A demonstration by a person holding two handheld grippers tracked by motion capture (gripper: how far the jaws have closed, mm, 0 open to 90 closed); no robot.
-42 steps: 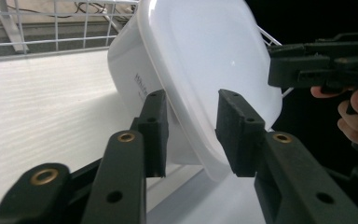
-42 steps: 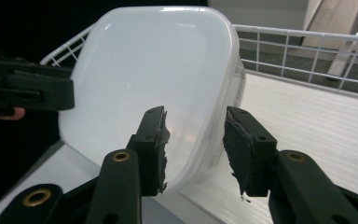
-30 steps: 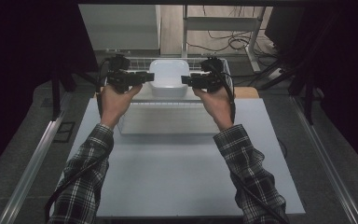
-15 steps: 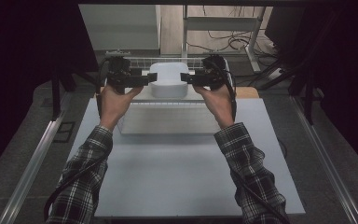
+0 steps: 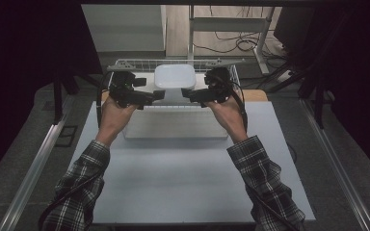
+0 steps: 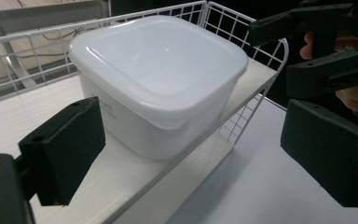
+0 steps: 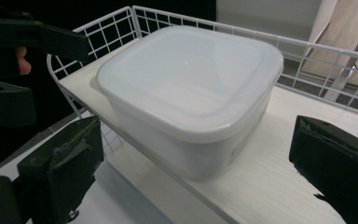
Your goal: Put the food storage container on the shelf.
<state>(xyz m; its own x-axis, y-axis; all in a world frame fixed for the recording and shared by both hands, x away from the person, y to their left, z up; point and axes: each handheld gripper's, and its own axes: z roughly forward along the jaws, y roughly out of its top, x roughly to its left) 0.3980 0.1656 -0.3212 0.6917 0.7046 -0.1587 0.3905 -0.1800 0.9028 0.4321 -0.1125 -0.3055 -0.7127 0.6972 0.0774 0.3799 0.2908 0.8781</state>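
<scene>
Two handheld tongs flank a white lidded plastic container [image 5: 174, 77] that sits on the light wooden board of a white wire rack [image 5: 221, 63] at the far edge of the table [image 5: 183, 183], as seen from the high view. The left tongs [image 5: 160, 95] reach in from the container's left side and the right tongs [image 5: 187, 92] from its right, each held by a hand at the end of a plaid-sleeved forearm. Both sets of jaws have just been opening and now stand wide apart, gripping nothing. In the left gripper view, the container [image 6: 158, 79] rests upright with its lid fitted on, ahead of the gap between the two black pads [image 6: 70, 144], which are clear of its walls; the opposite tongs [image 6: 328, 51] and a finger behind them show at the upper right, just beyond the rack's corner [image 6: 242, 121]. In the right gripper view, the same container [image 7: 191, 93] stands near the front edge of the board, again ahead of the spread pads [image 7: 65, 168] and untouched by them, with the wire rack's railing [image 7: 307, 51] running behind it and the other tongs [image 7: 23, 70] at the upper left. A pale rectangular panel [image 5: 173, 127] lies on the table just in front of the rack, between the two forearms.
</scene>
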